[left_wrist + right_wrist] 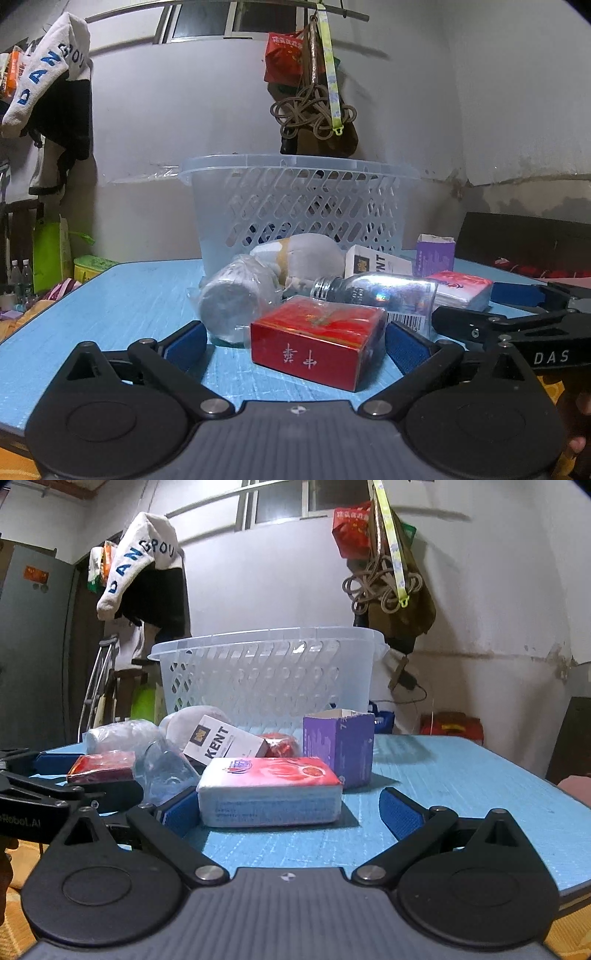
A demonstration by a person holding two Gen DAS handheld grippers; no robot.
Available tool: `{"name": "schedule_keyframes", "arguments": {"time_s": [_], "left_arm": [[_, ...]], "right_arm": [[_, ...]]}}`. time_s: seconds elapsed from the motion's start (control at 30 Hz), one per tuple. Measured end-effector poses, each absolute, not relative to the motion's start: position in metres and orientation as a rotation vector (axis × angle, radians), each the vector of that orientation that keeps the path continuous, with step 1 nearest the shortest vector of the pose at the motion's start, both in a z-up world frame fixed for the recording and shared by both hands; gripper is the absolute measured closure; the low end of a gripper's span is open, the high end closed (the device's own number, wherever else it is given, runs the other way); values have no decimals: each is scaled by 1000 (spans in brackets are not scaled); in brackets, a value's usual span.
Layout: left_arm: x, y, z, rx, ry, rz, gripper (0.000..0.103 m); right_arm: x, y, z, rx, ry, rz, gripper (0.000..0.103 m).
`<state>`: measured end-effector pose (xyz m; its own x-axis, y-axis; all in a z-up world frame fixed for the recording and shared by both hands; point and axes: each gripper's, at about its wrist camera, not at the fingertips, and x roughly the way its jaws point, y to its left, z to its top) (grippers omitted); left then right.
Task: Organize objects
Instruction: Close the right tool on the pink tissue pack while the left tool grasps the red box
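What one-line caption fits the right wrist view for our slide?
Open right gripper framing a tissue pack on the blue table, clear basket behind.

A white garment (138, 559) lettered in blue hangs over dark clothing (155, 594) at upper left of the grey wall, beside a metal crutch (96, 686) leaning below. At right, a red bag (351, 530), coiled cord (373, 587) and a yellow-green strap (393, 550) dangle from a rail under the window (280, 502). Green packaging (48, 251) sits beyond the tabletop's left edge.
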<state>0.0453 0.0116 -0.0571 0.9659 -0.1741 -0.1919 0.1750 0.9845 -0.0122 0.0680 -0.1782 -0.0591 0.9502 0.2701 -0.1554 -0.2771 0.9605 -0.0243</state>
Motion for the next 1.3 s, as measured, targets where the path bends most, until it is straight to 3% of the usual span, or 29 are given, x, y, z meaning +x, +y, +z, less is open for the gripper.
{"name": "schedule_keyframes", "arguments": {"time_s": [0.2, 0.37, 0.5, 0.6, 0.63, 0.73, 0.87, 0.97, 1.03, 1.17, 1.3], "left_arm": [[46, 7, -62, -4, 161, -171, 0], [40, 6, -66, -4, 132, -194, 0], [35, 5, -65, -1, 137, -230, 7], [33, 5, -64, -5, 128, -234, 10], [33, 4, -65, 0, 130, -237, 10], [35, -1, -67, 20, 120, -231, 3], [36, 2, -68, 2, 118, -247, 2], [32, 5, -70, -10, 109, -248, 8], [30, 7, -69, -19, 108, -257, 26], [28, 7, -69, -33, 105, -253, 28], [23, 8, -70, -40, 97, -239, 29]], "right_arm": [[64, -183, -65, -35, 100, 286, 1], [60, -181, -64, -36, 88, 312, 15], [58, -182, -63, -36, 98, 329, 23], [58, -183, -61, -30, 110, 329, 22], [57, -183, -61, -27, 111, 326, 17], [58, -183, -62, -19, 114, 294, 11], [60, -182, -64, -5, 101, 295, 6], [57, -180, -68, -23, 77, 306, 10], [54, -179, -69, -23, 62, 318, 17], [51, -180, -68, -20, 59, 319, 27], [49, -182, -69, -16, 53, 314, 28]]}}
